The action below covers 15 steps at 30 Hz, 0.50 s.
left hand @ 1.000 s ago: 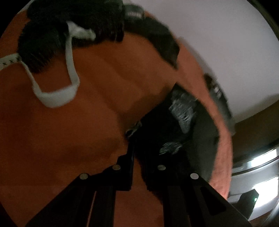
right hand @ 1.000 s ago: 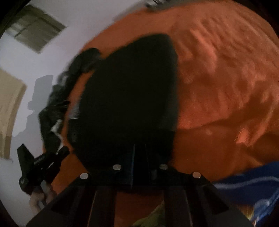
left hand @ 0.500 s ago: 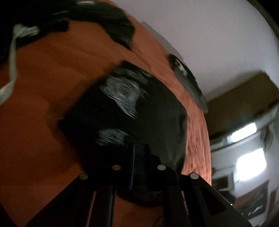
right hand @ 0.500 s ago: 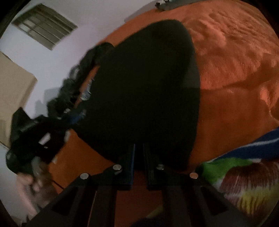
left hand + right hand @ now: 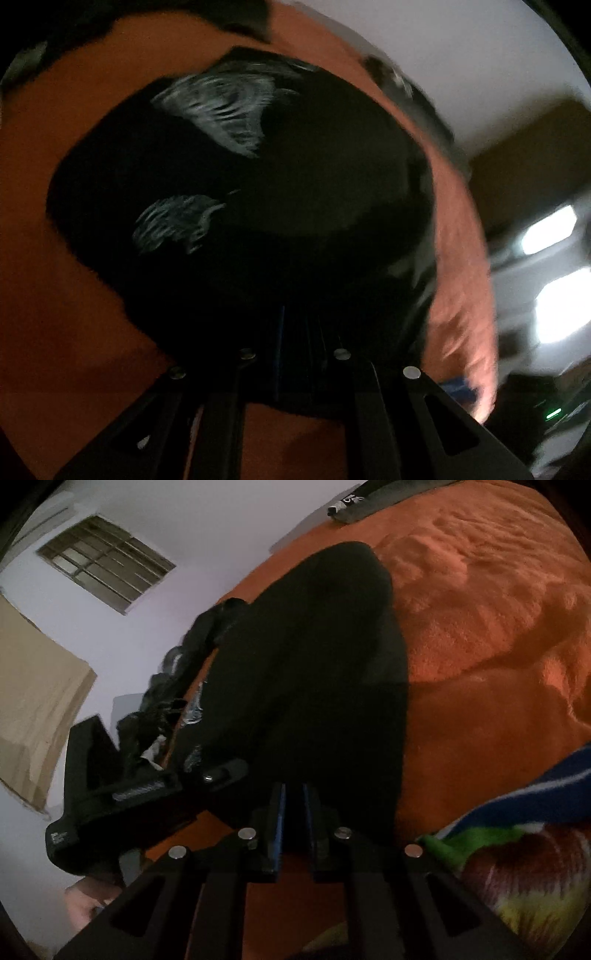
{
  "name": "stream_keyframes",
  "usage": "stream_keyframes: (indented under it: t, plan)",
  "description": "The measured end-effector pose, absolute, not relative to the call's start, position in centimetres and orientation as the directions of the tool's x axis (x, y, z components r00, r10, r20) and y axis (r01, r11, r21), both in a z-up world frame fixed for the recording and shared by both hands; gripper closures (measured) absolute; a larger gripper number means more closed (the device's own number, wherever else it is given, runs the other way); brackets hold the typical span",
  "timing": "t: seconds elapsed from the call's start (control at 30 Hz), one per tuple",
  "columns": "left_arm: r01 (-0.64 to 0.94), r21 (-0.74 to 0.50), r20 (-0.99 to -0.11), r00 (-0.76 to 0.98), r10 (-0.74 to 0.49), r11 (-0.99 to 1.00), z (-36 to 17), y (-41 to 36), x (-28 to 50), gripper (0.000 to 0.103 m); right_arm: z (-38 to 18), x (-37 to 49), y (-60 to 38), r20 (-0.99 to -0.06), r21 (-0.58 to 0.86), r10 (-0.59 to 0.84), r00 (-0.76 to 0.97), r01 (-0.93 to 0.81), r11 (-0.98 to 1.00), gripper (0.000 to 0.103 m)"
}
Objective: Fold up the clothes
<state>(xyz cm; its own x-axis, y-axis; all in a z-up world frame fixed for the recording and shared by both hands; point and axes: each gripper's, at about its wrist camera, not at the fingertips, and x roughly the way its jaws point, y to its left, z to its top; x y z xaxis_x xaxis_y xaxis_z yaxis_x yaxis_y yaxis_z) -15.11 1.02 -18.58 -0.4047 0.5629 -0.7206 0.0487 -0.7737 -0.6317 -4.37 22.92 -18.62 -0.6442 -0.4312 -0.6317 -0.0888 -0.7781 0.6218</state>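
Both clamped narrow on the black garment (image 5: 280, 206) — left gripper (image 5: 295, 332) and right gripper (image 5: 293, 805) — above the orange blanket (image 5: 480, 635).

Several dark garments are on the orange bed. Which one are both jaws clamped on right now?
The black garment with the white print, spread just ahead of both grippers. The dark pile by the wall and the dark piece at the far edge lie untouched.

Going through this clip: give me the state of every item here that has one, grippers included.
left gripper: shut on the black garment.
right gripper: shut on the black garment.
black garment: held by both grippers, spread over the orange blanket.
dark clothes pile: crumpled, unfolded.
window: barred, whether it is open cannot be told.
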Motion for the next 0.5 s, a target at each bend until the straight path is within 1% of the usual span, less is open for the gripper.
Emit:
stream_keyframes:
  t: [0.1, 0.23, 0.43, 0.5]
  plan:
    - [0.084, -0.597, -0.741, -0.438, 0.509, -0.798, -18.2, -0.4, -15.2, 0.092, -18.8, -4.3, 23.0, -0.646, 0.607, -0.417, -0.639, -0.099, -0.789, 0.094]
    - [0.100, -0.615, -0.733, -0.439, 0.520, -0.782, -18.4, -1.0, -15.4, 0.092, -19.0, -4.1, 23.5, -0.636, 0.626, -0.424, -0.644, -0.110, -0.772, 0.094]
    - [0.122, -0.611, -0.734, -0.459, 0.501, -0.782, -18.4, -1.0, -15.0, 0.092, -19.1, -3.4, 24.0, -0.638, 0.619, -0.383, -0.668, -0.150, -0.771, 0.096]
    - [0.111, -0.583, -0.747, -0.462, 0.477, -0.805, -18.5, -0.6, -14.9, 0.092, -19.0, -3.6, 23.7, -0.644, 0.611, -0.374, -0.668, -0.155, -0.776, 0.096]
